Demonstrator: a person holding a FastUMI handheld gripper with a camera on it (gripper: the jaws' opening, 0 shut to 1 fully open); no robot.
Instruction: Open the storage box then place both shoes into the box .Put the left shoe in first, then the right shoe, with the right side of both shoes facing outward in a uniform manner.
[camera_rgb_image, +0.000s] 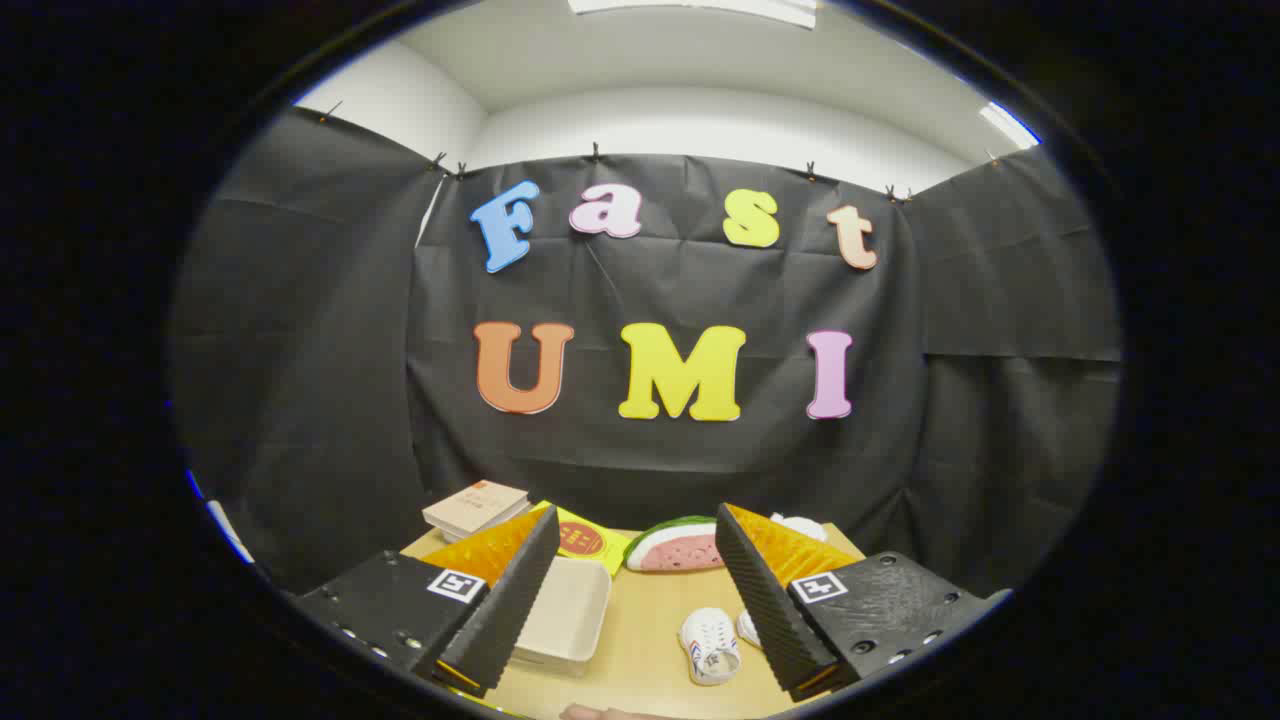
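Held level above the wooden table, the gripper has its fingers spread wide with nothing between them. One white shoe lies between them toward 5 o'clock, its long axis running 12 to 6. A second shoe at its 2 o'clock is mostly hidden by the right finger. At 9 o'clock the beige storage box is partly covered by the left finger; whether a lid is on it is unclear.

hand-held gripper spread wide above shoes, beige box alongside.
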